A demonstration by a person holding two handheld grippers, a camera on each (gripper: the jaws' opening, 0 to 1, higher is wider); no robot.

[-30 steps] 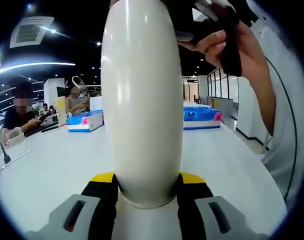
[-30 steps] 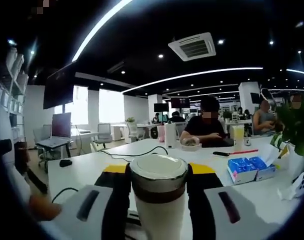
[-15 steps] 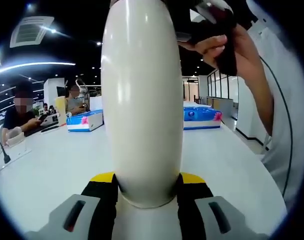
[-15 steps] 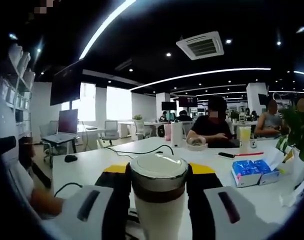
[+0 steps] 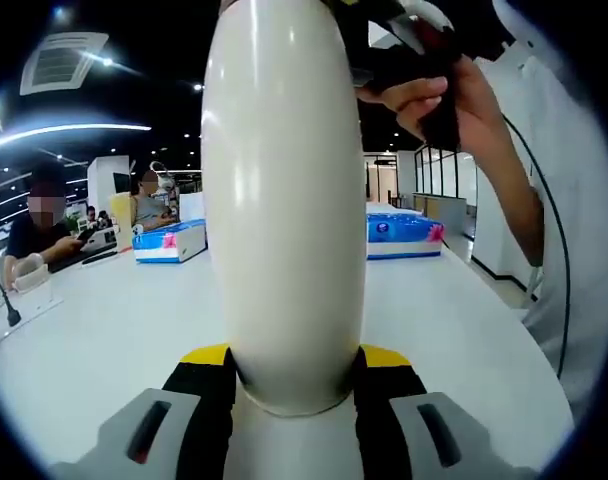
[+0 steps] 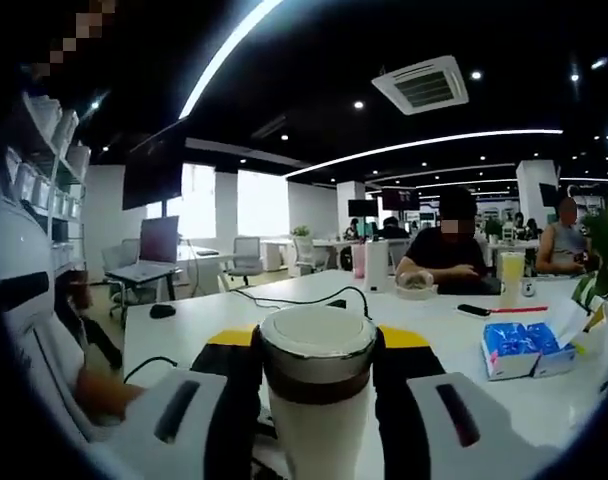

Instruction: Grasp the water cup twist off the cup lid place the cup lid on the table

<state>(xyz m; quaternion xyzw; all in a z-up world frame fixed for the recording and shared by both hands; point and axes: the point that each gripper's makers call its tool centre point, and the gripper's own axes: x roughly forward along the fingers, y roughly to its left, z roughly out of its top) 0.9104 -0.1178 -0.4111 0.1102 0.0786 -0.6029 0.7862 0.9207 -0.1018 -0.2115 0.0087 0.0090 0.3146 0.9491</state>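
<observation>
While the left gripper [image 5: 296, 375] clamped the white water cup [image 5: 284, 200] filling mid-frame, the right gripper [image 6: 314, 355] was closed on the cup lid [image 6: 317, 350] at lower centre. Twisting looked underway, though the seam was hidden. Next: unscrew, lift, lower onto the worktop [image 5: 104, 330]. A hand [image 5: 454, 90] gripped its handle, upper right.

You are working in an open-plan office — long white desks [image 6: 284, 300], swivel chairs [image 6: 246, 262], a laptop [image 6: 149, 255] and trailing cables [image 6: 294, 297]. Ceiling air-conditioning units [image 6: 421, 84] and strip lights [image 6: 434, 148] run overhead — seated people [image 6: 449, 262] occupy neighbouring desks.
</observation>
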